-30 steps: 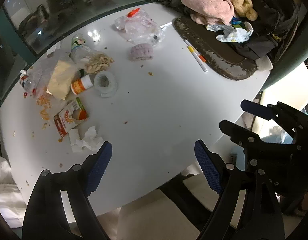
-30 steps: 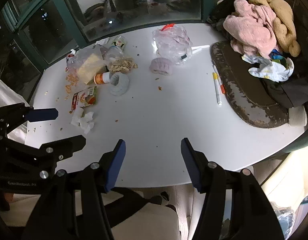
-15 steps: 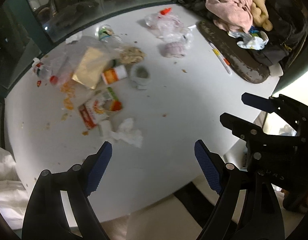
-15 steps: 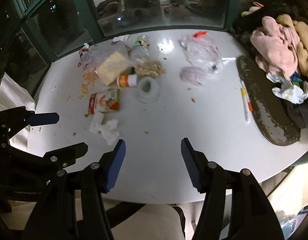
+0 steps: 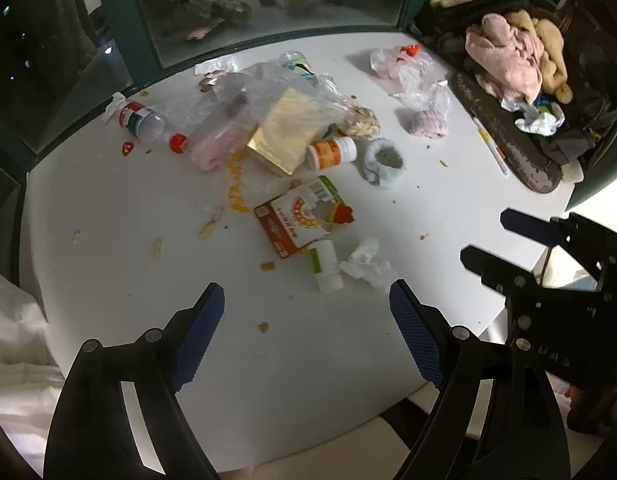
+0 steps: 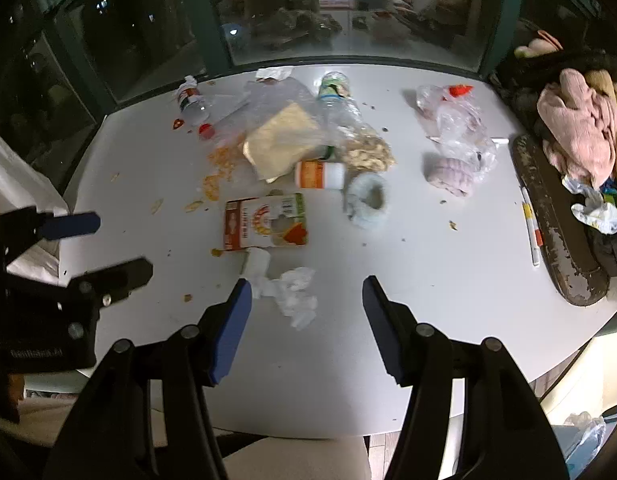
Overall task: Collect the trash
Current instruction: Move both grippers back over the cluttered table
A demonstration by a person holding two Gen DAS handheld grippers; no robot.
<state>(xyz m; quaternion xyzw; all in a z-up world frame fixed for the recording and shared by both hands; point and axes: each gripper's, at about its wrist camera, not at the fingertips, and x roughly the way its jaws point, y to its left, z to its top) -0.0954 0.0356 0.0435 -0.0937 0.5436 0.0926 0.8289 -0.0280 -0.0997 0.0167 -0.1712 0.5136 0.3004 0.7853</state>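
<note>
I have both hand-held grippers over the near edge of the desk (image 5: 108, 208), approaching the litter; nothing is collected yet. The left hand-held gripper (image 5: 306, 320) stands wide open and empty; the right hand-held gripper (image 6: 306, 304) is about half open, also empty. Closest is the crumpled tissue (image 6: 294, 294), just ahead of the right one, touching a small white tube (image 5: 324, 266). That tube lies flat, its long axis running toward me and away. I judge the next move is lowering onto the tissue and closing.
</note>
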